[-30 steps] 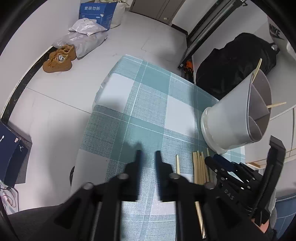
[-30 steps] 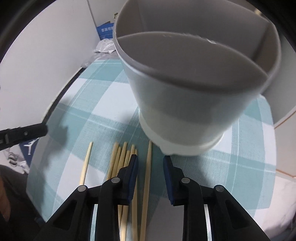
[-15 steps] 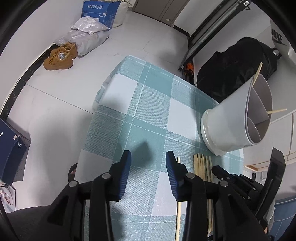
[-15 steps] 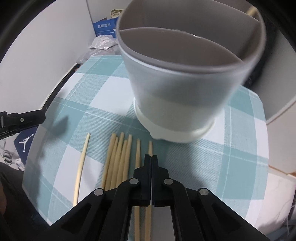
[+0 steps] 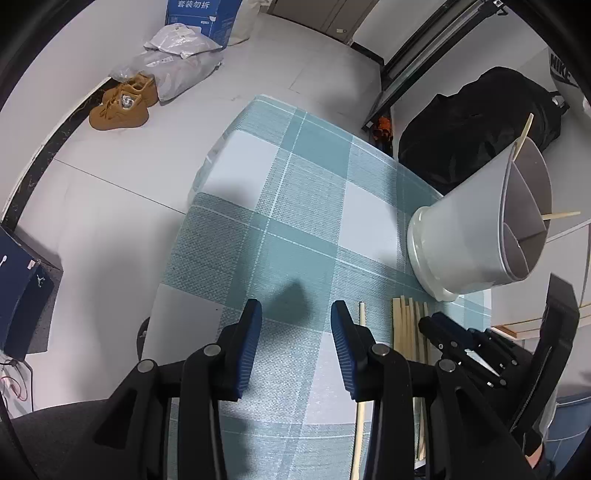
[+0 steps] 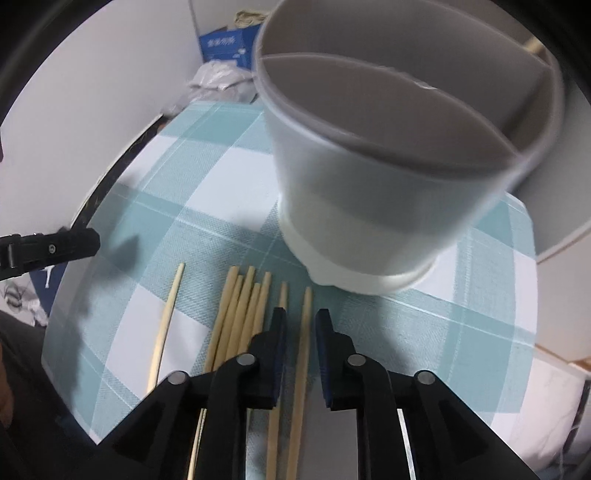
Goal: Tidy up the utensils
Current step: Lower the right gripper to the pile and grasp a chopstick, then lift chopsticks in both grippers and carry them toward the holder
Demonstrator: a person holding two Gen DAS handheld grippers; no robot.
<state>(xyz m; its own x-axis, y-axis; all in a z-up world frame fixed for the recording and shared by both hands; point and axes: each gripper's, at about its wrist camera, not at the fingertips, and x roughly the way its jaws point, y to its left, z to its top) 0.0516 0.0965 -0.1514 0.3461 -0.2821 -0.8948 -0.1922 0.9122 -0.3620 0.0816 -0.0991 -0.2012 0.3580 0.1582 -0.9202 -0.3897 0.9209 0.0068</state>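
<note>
Several wooden chopsticks (image 6: 243,314) lie side by side on the teal checked tablecloth (image 6: 207,192); they also show in the left wrist view (image 5: 408,328). A grey divided utensil holder (image 6: 391,147) stands just beyond them and holds two chopsticks (image 5: 522,134). My right gripper (image 6: 301,317) is open, its jaws either side of the rightmost chopstick (image 6: 304,325). My left gripper (image 5: 295,310) is open and empty over the cloth, left of a lone chopstick (image 5: 362,317).
The table's edges drop to a white floor on the left (image 5: 110,192). Brown shoes (image 5: 122,107), plastic bags and a blue box (image 5: 201,16) lie on the floor. A black bag (image 5: 476,122) sits behind the holder (image 5: 476,236).
My left gripper has opened from shut. My right gripper shut half a second ago and has opened again, now straddling the rightmost chopstick.
</note>
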